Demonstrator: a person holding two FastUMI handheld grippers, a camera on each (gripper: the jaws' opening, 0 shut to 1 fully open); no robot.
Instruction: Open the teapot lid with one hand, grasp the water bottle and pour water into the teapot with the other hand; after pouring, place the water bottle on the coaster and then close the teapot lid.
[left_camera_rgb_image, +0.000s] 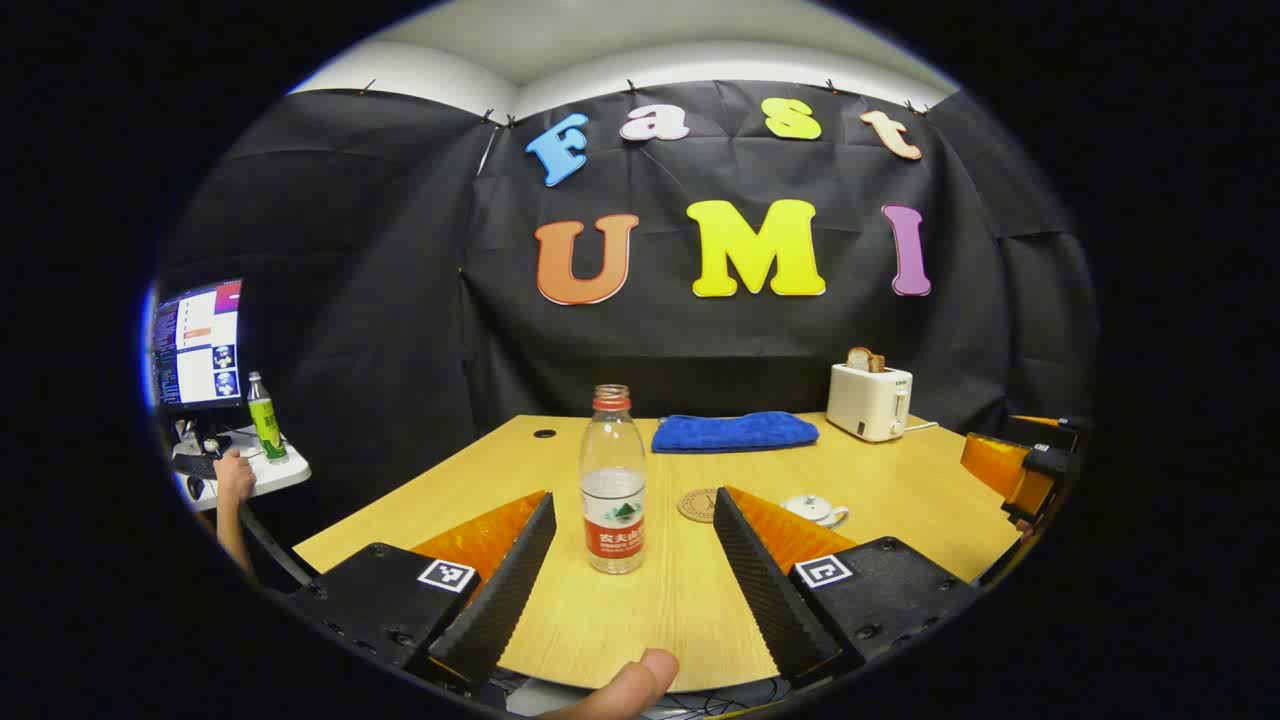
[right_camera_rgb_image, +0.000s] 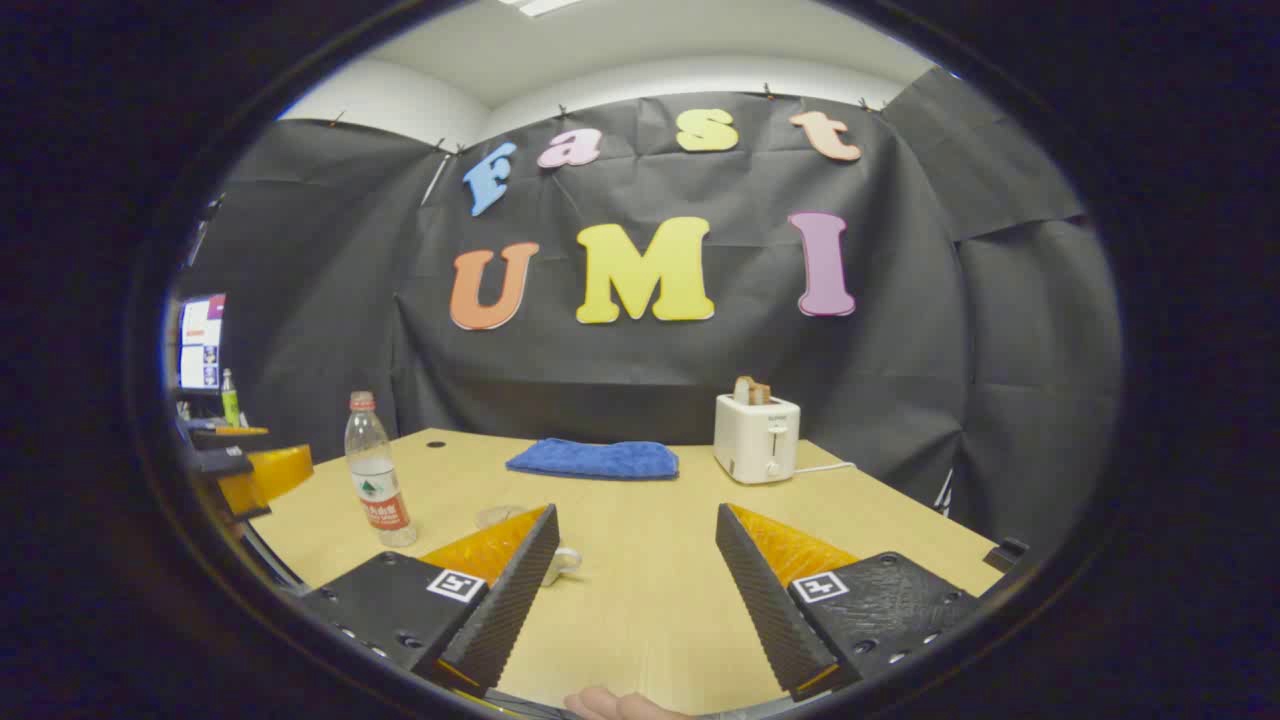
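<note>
**Black-draped booth, wooden desk**

Black cloth (left_camera_rgb_image: 400, 300) hangs clipped along the far walls beneath a white ceiling (right_camera_rgb_image: 600, 60). A light wooden desk (left_camera_rgb_image: 680, 600) fills the floor space. Far left, a lit monitor (left_camera_rgb_image: 197, 345) stands on a small white side table (left_camera_rgb_image: 270, 475).

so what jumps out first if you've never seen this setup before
In the left gripper view, the water bottle stands upright on the wooden table, framed between the left gripper's open jaws. Behind it lie a round coaster and the small white teapot. At the back sit a blue towel and a white toaster holding bread.
</note>
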